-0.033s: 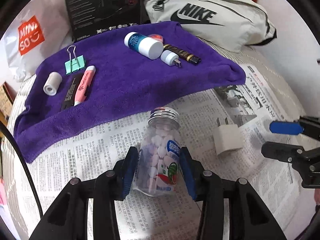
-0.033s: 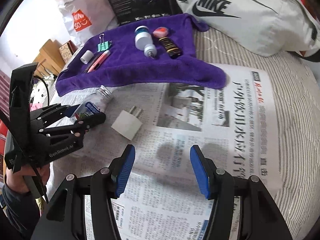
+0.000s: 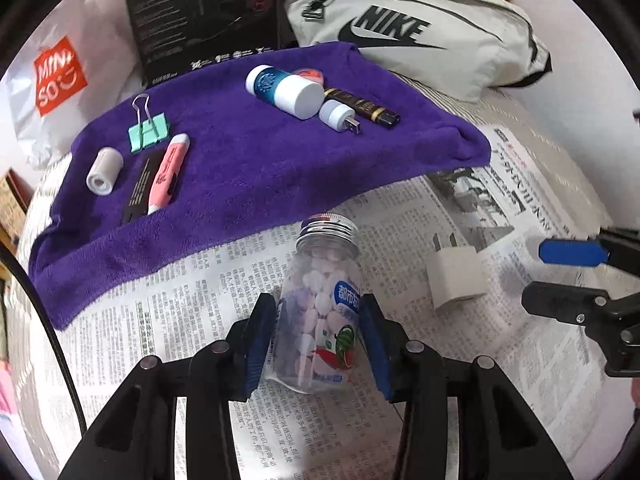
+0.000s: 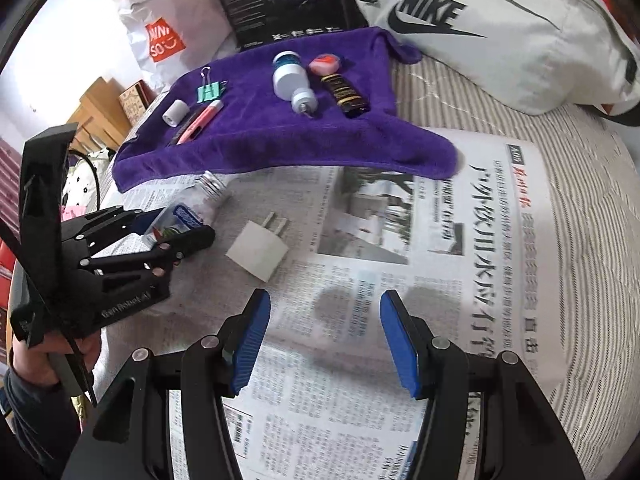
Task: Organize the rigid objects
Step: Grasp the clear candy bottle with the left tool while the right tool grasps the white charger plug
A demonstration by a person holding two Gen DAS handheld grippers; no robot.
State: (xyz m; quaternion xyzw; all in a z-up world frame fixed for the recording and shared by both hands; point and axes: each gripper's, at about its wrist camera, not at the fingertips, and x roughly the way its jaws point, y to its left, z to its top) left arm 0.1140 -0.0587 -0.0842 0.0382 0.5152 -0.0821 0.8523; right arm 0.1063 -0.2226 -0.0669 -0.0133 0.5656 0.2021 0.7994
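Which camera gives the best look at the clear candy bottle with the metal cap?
The left wrist view: the candy bottle lies centred between the left claw pads, showing cap, candies and label. The right wrist view catches only the bottle small at the left edge, half hidden by that claw.

Clear candy bottle [image 3: 320, 312] with silver cap, lying on newspaper [image 3: 168, 320], beside white plug adapter [image 3: 456, 276].

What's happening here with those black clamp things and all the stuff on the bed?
A person is sorting small items. The left gripper has a clear candy bottle with a metal cap between its blue pads, lying on newspaper. The right gripper is open and empty, near a white plug adapter. Other items lie on a purple towel.
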